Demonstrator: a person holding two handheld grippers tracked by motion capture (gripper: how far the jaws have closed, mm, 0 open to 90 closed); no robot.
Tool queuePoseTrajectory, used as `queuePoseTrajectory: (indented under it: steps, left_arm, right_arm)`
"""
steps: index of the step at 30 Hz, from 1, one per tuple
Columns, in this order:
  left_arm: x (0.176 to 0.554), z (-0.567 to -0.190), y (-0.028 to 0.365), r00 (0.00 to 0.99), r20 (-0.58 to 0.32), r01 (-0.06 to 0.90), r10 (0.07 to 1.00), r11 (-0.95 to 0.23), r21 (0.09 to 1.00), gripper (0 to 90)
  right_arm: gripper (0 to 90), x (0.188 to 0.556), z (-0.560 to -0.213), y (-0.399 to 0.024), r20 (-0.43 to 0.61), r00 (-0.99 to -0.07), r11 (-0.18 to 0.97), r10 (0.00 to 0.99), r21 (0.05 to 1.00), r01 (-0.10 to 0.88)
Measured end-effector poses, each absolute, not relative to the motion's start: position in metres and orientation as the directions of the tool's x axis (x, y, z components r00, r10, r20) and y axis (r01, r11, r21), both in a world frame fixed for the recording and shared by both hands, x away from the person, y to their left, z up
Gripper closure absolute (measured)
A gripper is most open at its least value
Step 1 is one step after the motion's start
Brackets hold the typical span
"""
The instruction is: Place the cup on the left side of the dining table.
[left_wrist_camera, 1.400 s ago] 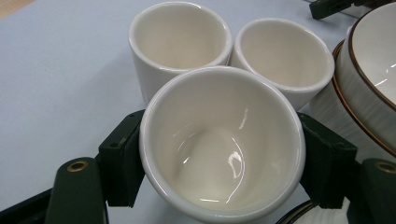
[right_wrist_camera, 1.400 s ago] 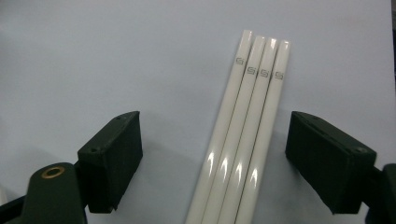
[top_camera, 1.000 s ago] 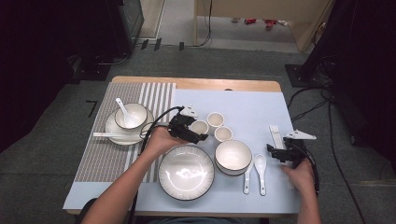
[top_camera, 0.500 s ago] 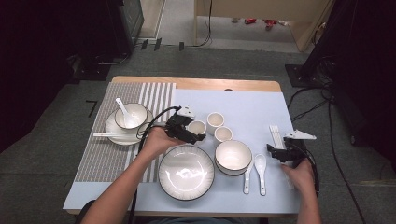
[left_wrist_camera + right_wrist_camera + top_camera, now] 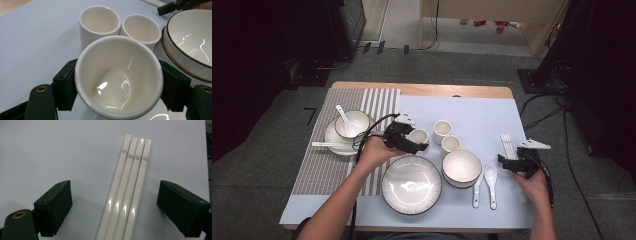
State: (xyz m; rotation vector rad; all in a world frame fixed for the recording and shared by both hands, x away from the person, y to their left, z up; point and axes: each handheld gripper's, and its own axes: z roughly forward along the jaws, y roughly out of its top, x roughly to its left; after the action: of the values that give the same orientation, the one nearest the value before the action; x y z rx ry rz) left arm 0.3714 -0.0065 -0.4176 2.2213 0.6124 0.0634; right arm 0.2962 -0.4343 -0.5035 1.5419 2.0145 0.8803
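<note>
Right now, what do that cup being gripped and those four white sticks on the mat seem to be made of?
The cup looks like glazed ceramic: cream-white, glossy, with sharp light reflections inside and a thick rounded rim. The four chopsticks look like ceramic or hard plastic, I can't tell which: smooth, shiny white, each with a small printed mark near one end.

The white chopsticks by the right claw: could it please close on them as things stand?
Probably yes: the right claw has just been opening, and the four chopsticks lie side by side on the blue mat between its jaws, untouched, nothing blocking.
</note>
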Motion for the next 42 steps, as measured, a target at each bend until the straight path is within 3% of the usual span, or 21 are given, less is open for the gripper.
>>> queuePoseTrajectory:
  steps: [42]
  left_arm:
    - [0.360, -0.409, 0.027, 0.866, -0.142, 0.419, 0.480, -0.541, 0.729, 27.9]
  right_arm:
    - [12.5, 0.296, -0.504, -0.434, 0.026, -0.272, 0.171, 0.962, 0.720, 0.672]
